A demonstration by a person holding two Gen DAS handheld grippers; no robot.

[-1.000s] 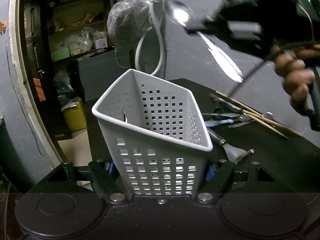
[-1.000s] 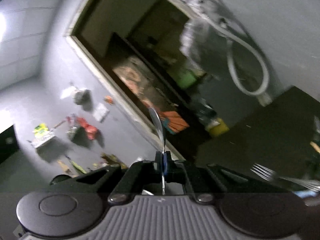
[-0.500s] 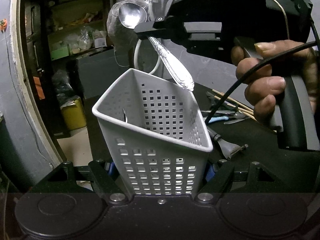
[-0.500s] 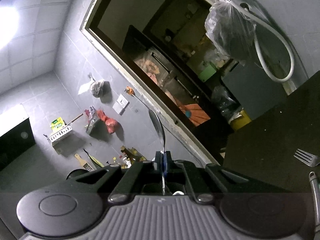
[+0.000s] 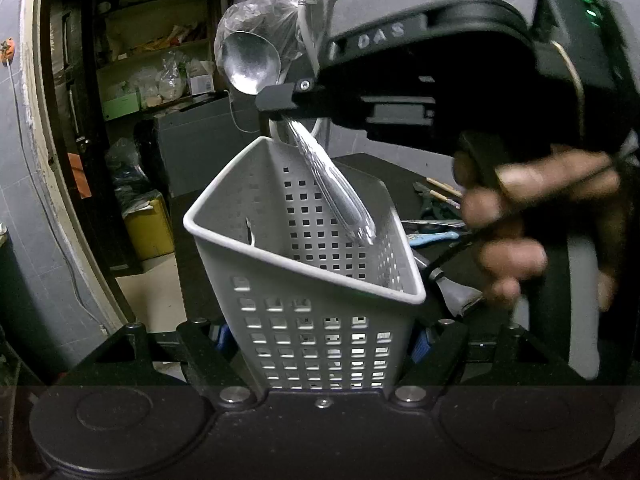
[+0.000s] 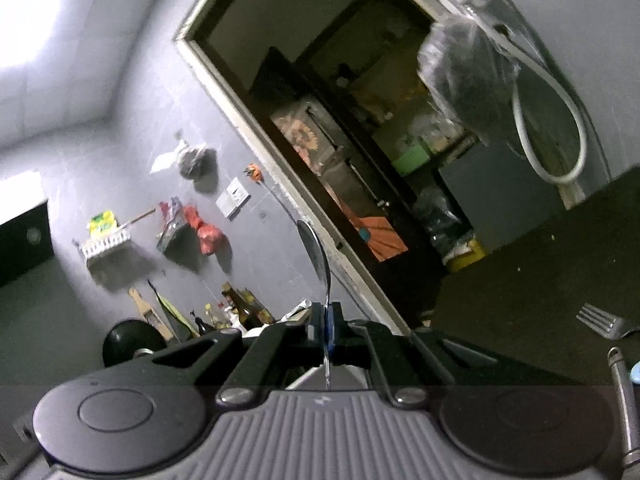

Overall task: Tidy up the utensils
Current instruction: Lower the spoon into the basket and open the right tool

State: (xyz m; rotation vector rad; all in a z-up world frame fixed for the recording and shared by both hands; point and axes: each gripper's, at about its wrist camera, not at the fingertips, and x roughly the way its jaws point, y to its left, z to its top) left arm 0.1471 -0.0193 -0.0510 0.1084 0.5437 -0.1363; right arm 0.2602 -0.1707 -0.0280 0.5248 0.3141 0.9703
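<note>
Left view: your left gripper [image 5: 320, 344] is clamped on the white basket [image 5: 304, 280], centre frame. Your right gripper [image 5: 280, 104], upper centre, pinches a spoon [image 5: 252, 64], bowl up, handle slanting down into the basket. Right view: right gripper [image 6: 327, 330] jaws together on the spoon [image 6: 316, 256], centre; fork [image 6: 600, 320] at right edge.
</note>
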